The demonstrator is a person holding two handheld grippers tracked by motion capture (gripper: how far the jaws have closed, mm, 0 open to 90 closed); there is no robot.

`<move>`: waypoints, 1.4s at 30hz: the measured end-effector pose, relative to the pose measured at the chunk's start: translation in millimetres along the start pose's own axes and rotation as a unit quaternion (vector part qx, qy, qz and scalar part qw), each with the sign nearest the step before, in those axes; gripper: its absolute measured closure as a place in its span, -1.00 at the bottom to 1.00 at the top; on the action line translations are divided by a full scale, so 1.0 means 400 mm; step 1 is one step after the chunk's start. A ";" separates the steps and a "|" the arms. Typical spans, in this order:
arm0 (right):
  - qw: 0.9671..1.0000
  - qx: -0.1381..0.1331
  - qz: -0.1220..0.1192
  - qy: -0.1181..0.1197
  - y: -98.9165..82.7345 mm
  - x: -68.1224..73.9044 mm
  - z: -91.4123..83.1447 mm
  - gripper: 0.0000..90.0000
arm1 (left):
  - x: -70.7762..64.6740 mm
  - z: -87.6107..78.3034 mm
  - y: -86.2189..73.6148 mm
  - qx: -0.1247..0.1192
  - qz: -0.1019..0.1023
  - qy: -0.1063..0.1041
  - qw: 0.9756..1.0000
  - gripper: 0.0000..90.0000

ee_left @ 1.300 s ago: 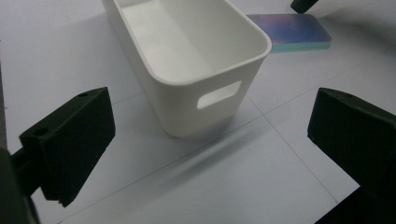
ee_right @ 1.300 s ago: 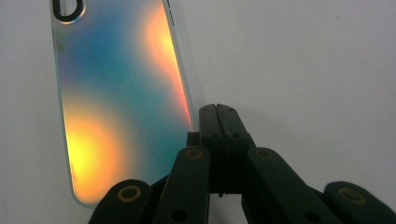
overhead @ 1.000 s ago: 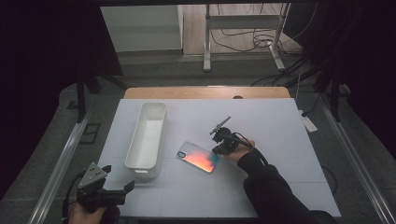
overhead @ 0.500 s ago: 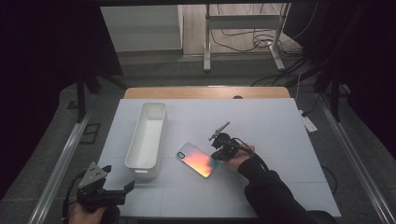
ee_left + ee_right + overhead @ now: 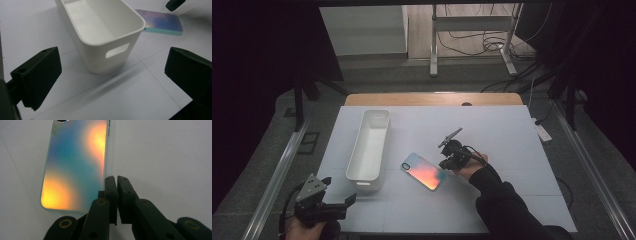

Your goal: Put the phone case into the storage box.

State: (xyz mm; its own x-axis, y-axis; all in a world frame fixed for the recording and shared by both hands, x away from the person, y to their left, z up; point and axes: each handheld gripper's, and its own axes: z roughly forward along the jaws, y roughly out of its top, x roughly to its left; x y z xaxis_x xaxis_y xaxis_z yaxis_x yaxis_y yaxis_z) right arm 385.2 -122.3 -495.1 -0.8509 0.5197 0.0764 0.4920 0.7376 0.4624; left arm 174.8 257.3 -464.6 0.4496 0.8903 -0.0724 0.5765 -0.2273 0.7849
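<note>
The white tabletop (image 5: 512, 150) carries, at its left, a long white plastic bin (image 5: 369, 147) with a handle slot in its near end, empty. Right of the bin lies a flat phone with an iridescent orange-and-blue back (image 5: 424, 171), camera end toward the bin, face down on the table. The right gripper (image 5: 117, 180) rests at the phone's near right corner, jaws almost together with a thin gap, nothing between them; compared with a second ago the hand has edged slightly nearer the phone, suggesting a push or pry at its edge. The left gripper (image 5: 343, 202) hovers near the bin's near end, jaws wide apart, empty.
</note>
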 end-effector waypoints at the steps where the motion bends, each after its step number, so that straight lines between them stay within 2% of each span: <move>1: 1.000 -0.002 0.000 -0.001 0.000 0.000 -0.004 0.87 | 0.000 0.000 0.000 0.000 0.000 0.000 1.000 -0.97; 11: 1.000 -0.002 -0.004 -0.004 0.007 0.012 -0.022 0.45 | -0.001 0.001 0.000 0.000 0.002 0.001 1.000 -0.97; 17: 1.000 -0.007 -0.005 -0.009 0.013 0.023 -0.033 0.02 | -0.002 0.001 0.001 0.001 0.002 0.001 1.000 -0.97; 24: 1.000 -0.014 -0.006 -0.018 0.019 0.032 -0.046 -0.31 | -0.002 0.001 0.001 0.002 0.003 0.002 1.000 -0.97; 28: 1.000 -0.018 -0.009 -0.021 0.019 0.034 -0.047 -0.63 | -0.002 0.001 0.001 0.002 0.003 0.002 1.000 -0.97; 30: 1.000 -0.013 0.002 -0.021 0.018 0.034 -0.041 -0.87 | -0.002 0.001 0.001 0.002 0.003 0.002 1.000 -0.97; 32: 1.000 -0.014 0.008 -0.017 0.017 0.032 -0.036 -0.98 | -0.002 0.001 0.001 0.002 0.003 0.002 1.000 -0.97; 34: 1.000 -0.015 0.009 -0.024 0.017 0.033 -0.034 -1.00 | -0.002 0.001 0.001 0.002 0.003 0.002 1.000 -0.97; 42: 1.000 -0.010 0.008 -0.025 0.024 0.046 -0.030 -1.00 | -0.002 0.001 0.001 0.002 0.003 0.001 1.000 -0.97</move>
State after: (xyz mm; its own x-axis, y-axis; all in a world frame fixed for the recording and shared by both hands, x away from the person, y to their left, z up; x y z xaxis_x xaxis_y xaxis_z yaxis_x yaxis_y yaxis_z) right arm 371.9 -111.0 -478.6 -0.8320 0.5534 0.0393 0.5017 0.7203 0.4790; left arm 175.0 256.3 -464.6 0.4516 0.8897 -0.0664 0.5769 -0.2344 0.7825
